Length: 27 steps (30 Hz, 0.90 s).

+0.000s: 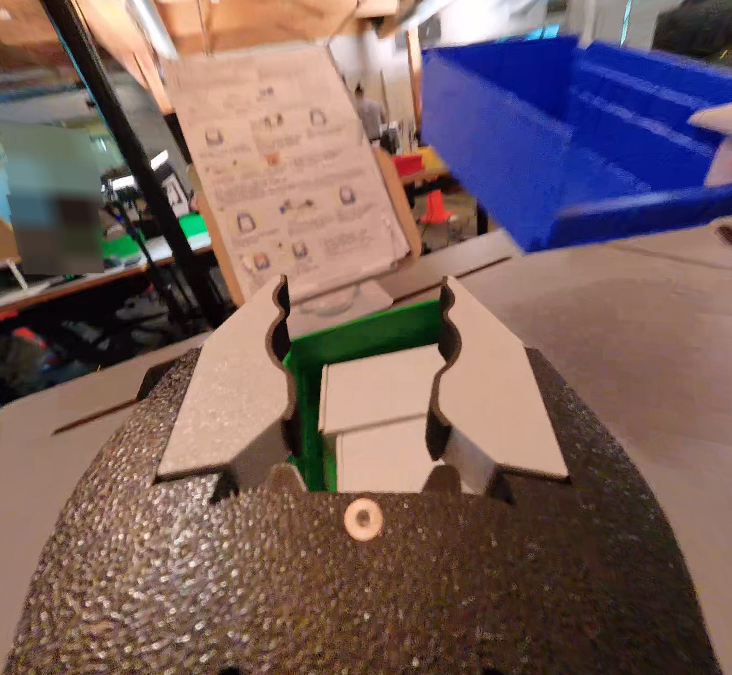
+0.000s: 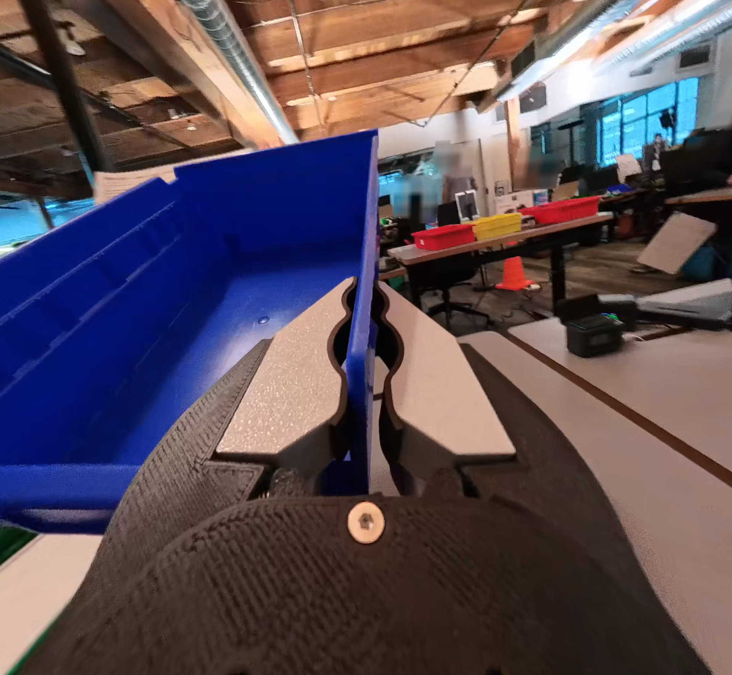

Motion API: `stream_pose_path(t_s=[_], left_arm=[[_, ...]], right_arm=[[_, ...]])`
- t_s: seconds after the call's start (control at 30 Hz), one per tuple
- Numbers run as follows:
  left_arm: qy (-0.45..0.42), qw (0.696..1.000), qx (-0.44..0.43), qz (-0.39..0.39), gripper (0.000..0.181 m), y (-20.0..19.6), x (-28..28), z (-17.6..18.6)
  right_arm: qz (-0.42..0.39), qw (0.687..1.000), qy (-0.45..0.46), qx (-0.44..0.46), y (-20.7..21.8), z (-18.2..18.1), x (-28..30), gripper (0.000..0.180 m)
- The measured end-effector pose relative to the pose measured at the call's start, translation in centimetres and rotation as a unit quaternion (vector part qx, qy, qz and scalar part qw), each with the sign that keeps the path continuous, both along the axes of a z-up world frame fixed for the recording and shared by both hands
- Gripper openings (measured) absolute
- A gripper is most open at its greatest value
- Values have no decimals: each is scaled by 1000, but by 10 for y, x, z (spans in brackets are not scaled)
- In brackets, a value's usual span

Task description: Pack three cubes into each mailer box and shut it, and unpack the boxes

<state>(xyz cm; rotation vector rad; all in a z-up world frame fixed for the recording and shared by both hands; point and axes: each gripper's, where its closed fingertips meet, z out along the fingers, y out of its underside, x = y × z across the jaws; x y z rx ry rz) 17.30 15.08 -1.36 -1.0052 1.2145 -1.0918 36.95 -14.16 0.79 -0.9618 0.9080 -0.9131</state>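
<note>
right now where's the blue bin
The blue bin is tilted up off the table, its side wall pinched between the right gripper's fingers; in the left wrist view it fills the upper right, beyond the white boxes.

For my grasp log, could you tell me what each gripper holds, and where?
The right gripper clamps the blue bin by its side wall. The left gripper is open, holding nothing.

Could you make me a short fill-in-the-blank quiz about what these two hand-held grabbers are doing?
1. The right gripper has its fingers shut on the wall of a ____ bin.
2. That bin holds ____ cubes.
3. The left gripper is ____, above white boxes in a green tray.

Missing words: blue; no; open
</note>
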Motion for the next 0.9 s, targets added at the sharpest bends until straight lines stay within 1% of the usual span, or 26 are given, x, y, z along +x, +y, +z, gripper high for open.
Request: stream_pose_path(t_s=[0.07,0.1,0.17,0.27,0.33,0.4,0.5,0.63,0.73,0.8,0.87,0.9], left_arm=[[95,995,-7,33,83,38,-7,-38],[136,989,-18,45,84,56,-13,-57],[190,978,-67,46,83,78,-28,-89],[217,963,-156,22,79,90,-41,-119],[235,954,-189,-1,75,86,-43,-134],[241,949,-200,-19,72,78,-40,-144],[253,946,-200,-22,64,70,-34,-159],[272,944,-187,-14,55,62,-27,-179],[252,948,-194,14,24,70,-21,-178],[242,953,-172,62,2,87,-21,-177],[236,958,-138,89,2,98,-22,-177],[233,958,-140,92,1,101,-23,-177]], right_arm=[[-19,1000,19,0,-38,-13,21,3],[-27,999,30,1,-55,-19,31,3],[-42,998,52,-4,-85,-35,54,4],[-63,992,100,-38,-113,-69,91,4],[-74,986,135,-67,-122,-93,114,5],[-84,977,160,-114,-124,-113,132,4],[-74,966,184,-164,-120,-138,149,5],[-47,961,220,-160,-115,-167,163,4],[-41,956,239,-163,-113,-180,171,3],[-47,951,240,-188,-114,-189,177,4],[-48,950,246,-188,-115,-192,184,4],[-46,948,254,-184,-115,-193,186,4]])
